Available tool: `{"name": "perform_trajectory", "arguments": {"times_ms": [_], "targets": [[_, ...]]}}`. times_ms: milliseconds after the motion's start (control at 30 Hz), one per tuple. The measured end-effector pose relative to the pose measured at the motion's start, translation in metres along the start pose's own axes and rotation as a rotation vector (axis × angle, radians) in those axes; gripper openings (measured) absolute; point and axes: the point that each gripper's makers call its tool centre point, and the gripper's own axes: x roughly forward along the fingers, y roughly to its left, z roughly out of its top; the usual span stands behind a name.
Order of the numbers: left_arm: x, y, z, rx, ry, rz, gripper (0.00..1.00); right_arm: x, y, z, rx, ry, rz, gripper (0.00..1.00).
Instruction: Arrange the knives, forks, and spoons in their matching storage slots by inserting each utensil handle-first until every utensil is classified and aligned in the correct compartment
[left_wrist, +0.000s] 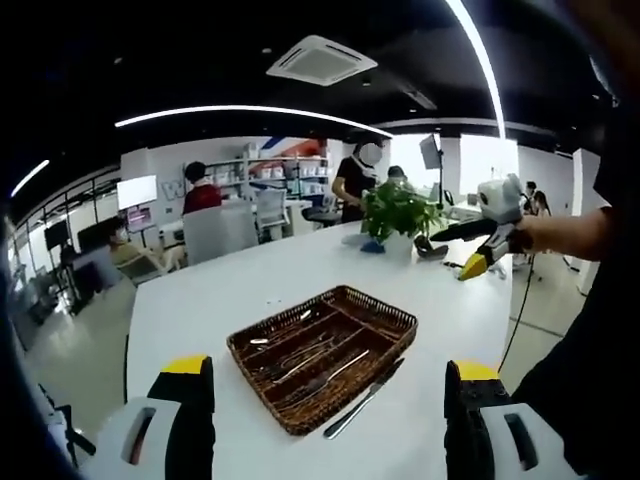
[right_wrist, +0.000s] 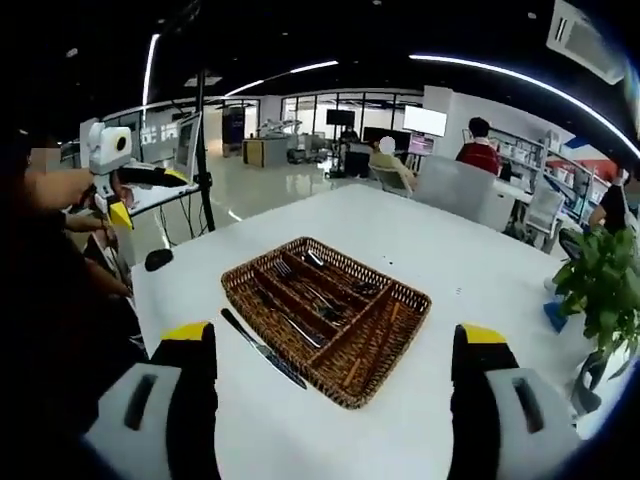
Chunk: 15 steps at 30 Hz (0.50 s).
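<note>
Yellow-tipped jaws of the left gripper (left_wrist: 327, 385) stand wide apart with nothing between them, above the white worktop (left_wrist: 220, 290). Just beyond lies a knife (left_wrist: 362, 398) on the worktop, alongside the near edge of the wicker cutlery tray (left_wrist: 375, 350), whose compartments hold forks and spoons too small to sort apart. The right gripper (right_wrist: 335, 350) is likewise spread wide and empty, with the knife (right_wrist: 262, 348) beside the tray (right_wrist: 385, 335). A potted plant (left_wrist: 398, 215) stands farther back on the worktop; people sit at desks beyond.
</note>
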Motion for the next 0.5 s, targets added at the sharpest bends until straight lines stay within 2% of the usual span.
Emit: {"name": "perform_trajectory", "arguments": {"times_ms": [133,300,500], "targets": [[0.001,-0.002,0.004,-0.009,-0.004,0.017,1.0,-0.001,-0.003,-0.003,-0.001,-0.004,0.004,0.99],[0.008,-0.002,0.006,0.027,0.0,0.018,1.0,0.004,-0.003,-0.006,-0.015,-0.016,0.029,0.99],[0.013,0.001,-0.002,0.002,-0.002,0.015,1.0,0.013,0.007,-0.005,-0.038,0.006,0.061,0.99]]}}
